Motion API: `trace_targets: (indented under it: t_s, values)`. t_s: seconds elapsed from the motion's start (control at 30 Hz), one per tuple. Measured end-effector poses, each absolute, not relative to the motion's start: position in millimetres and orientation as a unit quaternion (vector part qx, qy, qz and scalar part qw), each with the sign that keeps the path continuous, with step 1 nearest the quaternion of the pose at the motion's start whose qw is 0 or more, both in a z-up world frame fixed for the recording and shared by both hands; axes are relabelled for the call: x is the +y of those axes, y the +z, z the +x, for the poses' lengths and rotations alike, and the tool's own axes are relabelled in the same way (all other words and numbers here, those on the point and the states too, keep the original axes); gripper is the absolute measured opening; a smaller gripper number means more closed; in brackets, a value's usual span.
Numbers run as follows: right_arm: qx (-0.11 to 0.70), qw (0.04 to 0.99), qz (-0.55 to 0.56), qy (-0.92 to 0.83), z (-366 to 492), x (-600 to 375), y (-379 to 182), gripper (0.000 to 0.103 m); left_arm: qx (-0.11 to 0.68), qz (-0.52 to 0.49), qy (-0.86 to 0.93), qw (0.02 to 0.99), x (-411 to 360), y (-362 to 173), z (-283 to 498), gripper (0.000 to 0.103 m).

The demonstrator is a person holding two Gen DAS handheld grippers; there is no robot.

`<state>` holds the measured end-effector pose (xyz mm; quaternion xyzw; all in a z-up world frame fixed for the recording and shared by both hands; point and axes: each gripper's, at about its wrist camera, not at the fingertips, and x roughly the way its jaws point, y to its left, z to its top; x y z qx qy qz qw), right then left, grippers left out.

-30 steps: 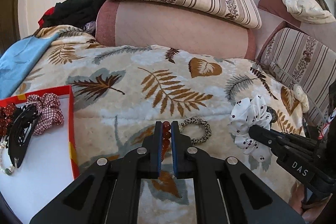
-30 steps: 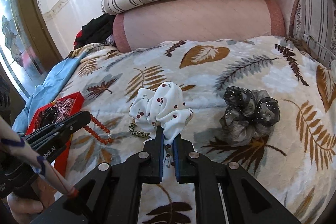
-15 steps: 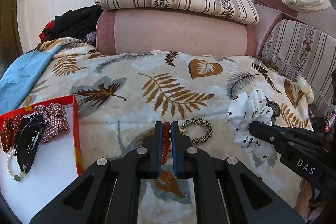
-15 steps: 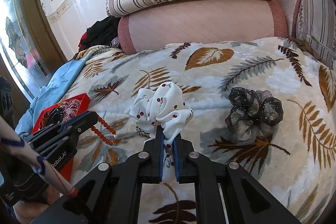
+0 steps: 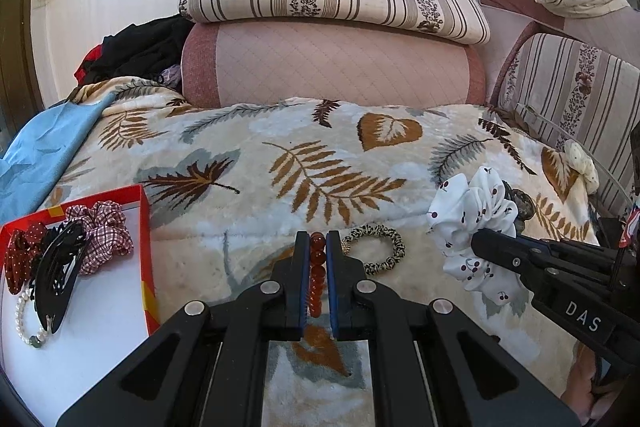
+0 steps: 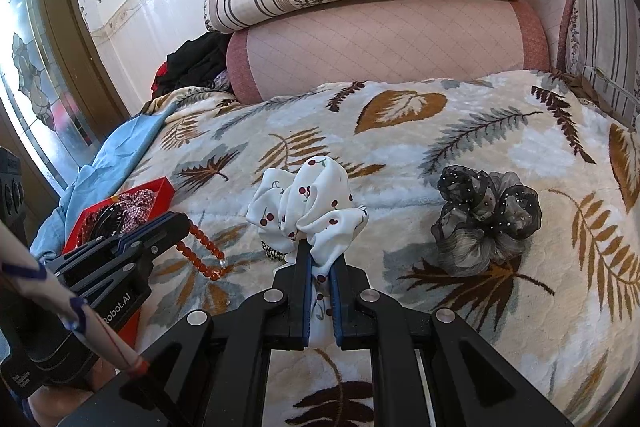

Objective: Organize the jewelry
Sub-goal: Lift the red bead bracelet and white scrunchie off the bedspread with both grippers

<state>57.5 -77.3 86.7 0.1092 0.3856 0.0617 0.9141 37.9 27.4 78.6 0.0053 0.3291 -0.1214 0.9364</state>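
Starting at the left edge: your red box point(image 5: 145, 227) sits at about 9 o'clock from the left gripper point(image 5: 318, 247), just beside it, and it already holds a checked scrunchie point(image 5: 105, 233), a black hair claw point(image 5: 58, 271) and a pearl bracelet point(image 5: 25, 323). There's bare white floor in its near half, so that's your landing spot.

Your left gripper is clamped on the red bead bracelet point(image 5: 317, 275). The strand runs straight back along the fingers (12 to 6 o'clock), and in the right camera the rest of it droops in a loop below the tips. So I'd guess a sideways swing to 9 o'clock, with the loop clearing the box's right wall first.

Next over, a leopard hair tie point(image 5: 376, 249) lies flat on the blanket point(image 5: 320, 147) at roughly 1 o'clock, nothing holding it.

Your right gripper point(image 6: 320, 259) is pinched on the white cherry scrunchie point(image 6: 308, 207), lifted off the blanket, and it's well apart from the box, so the left one is clearly nearer and should probably drop first.

Far right, a grey scrunchie point(image 6: 488, 223) sits loose at about 2 o'clock from the right gripper.
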Motion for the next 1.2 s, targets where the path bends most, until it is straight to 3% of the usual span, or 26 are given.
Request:
trace_targets:
  t_s: [1.2]
  values:
    - [0.376,0.918,0.105,0.073,54,-73,91,0.009,0.311,0.005,-0.115,0.944,36,96,27,0.007]
